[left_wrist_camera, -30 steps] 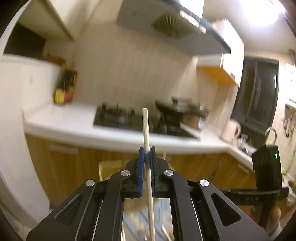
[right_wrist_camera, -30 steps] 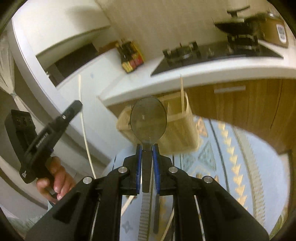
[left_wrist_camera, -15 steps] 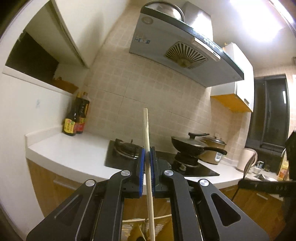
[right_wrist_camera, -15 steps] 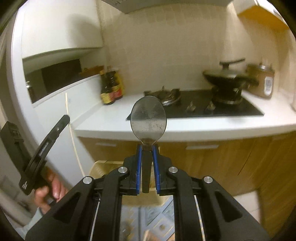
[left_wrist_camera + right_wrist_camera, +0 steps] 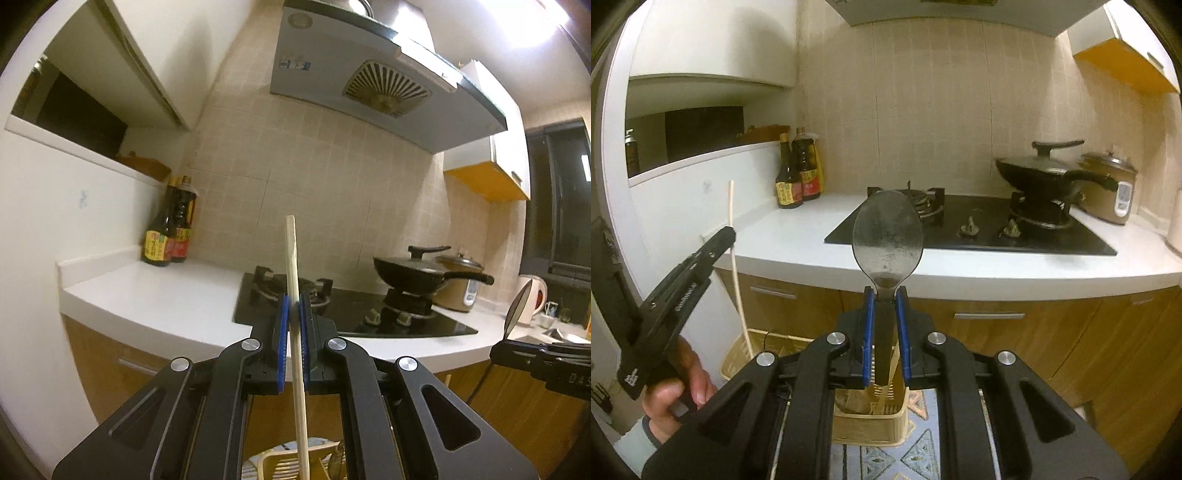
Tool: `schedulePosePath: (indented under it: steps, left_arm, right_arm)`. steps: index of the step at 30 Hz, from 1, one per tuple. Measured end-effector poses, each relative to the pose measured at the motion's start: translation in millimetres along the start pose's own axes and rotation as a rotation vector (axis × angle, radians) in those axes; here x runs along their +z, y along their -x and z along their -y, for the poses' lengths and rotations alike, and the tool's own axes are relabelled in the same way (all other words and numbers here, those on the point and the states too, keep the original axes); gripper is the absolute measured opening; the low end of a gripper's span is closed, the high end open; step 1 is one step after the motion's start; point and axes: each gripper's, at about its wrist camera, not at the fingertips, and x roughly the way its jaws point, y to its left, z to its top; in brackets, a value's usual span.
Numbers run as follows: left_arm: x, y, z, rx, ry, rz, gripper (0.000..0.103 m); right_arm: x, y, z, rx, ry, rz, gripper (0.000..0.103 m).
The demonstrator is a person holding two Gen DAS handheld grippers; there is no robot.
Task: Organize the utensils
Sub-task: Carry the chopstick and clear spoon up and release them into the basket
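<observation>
My left gripper is shut on a pale wooden chopstick, which stands nearly upright between the blue pads; the same chopstick and left gripper show at the left of the right wrist view. My right gripper is shut on the neck of a metal spoon, bowl up. Below both hangs a beige slatted utensil basket, partly hidden by the gripper bodies, with sticks inside. The spoon shows edge-on at the right of the left wrist view.
A white counter carries a black gas hob, a lidded black pan, a rice cooker and two sauce bottles. Wooden cabinet fronts stand below, a range hood above. A hand holds the left gripper's handle.
Both views have swung up from the cabinet fronts and floor to the counter and tiled wall. The chopstick and the spoon stay clamped. The basket has dropped to the bottom of both views.
</observation>
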Motion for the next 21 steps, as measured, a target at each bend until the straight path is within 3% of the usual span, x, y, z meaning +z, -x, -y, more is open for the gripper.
schedulePosePath:
  steps: [9, 13, 15, 17, 21]
  left_arm:
    - [-19.0, -0.3, -3.2, -0.013, -0.02, -0.049, 0.004]
    - [-19.3, 5.9, -9.5, -0.046, 0.003, -0.083, 0.005]
    - [-18.2, 10.7, -12.2, -0.057, 0.009, -0.099, 0.01]
    - [-17.4, 16.6, -14.9, -0.068, 0.018, -0.111, 0.024]
    - [-12.4, 35.1, -17.3, -0.09, 0.022, -0.132, 0.029]
  right_arm:
    - [-15.1, -18.9, 2.6, 0.02, -0.01, -0.073, 0.01]
    - [-20.1, -20.6, 7.7, 0.09, -0.064, -0.125, 0.01]
    - [-21.8, -18.6, 11.2, 0.106, -0.09, -0.145, 0.012]
    - [-23.6, -16.2, 14.0, 0.123, -0.11, -0.163, 0.018]
    - [-26.1, -7.7, 16.4, 0.143, -0.131, -0.179, 0.021]
